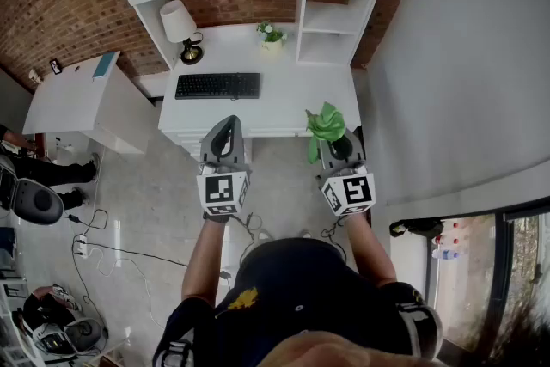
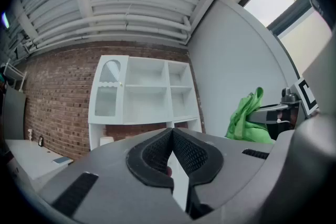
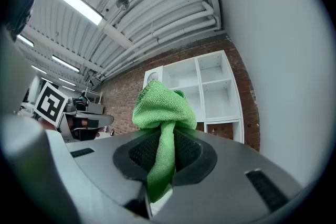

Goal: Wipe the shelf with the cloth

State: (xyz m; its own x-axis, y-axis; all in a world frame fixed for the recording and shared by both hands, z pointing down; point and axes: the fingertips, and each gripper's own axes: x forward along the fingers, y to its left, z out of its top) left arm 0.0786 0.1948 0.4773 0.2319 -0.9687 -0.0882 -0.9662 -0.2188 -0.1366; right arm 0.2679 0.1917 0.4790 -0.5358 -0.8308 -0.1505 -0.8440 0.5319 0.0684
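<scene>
My right gripper (image 1: 332, 138) is shut on a green cloth (image 1: 325, 124), which bunches above the jaws and hangs down between them (image 3: 161, 113). The left gripper (image 1: 228, 124) is shut, its jaws meeting at the tip with nothing between them (image 2: 171, 132). Both are held side by side in mid-air in front of the white desk (image 1: 292, 99). The white shelf unit (image 1: 331, 9) stands on the desk against the brick wall, well beyond both grippers. It also shows in the left gripper view (image 2: 144, 97) and the right gripper view (image 3: 210, 89). The cloth (image 2: 245, 119) appears at the right of the left gripper view.
On the desk lie a black keyboard (image 1: 217, 86), a white lamp (image 1: 180, 26) and a small plant (image 1: 271, 33). A lower white table (image 1: 82, 94) stands to the left. A grey wall (image 1: 464, 56) runs along the right. Cables (image 1: 94, 245) and a seated person's legs (image 1: 51, 172) are at the left.
</scene>
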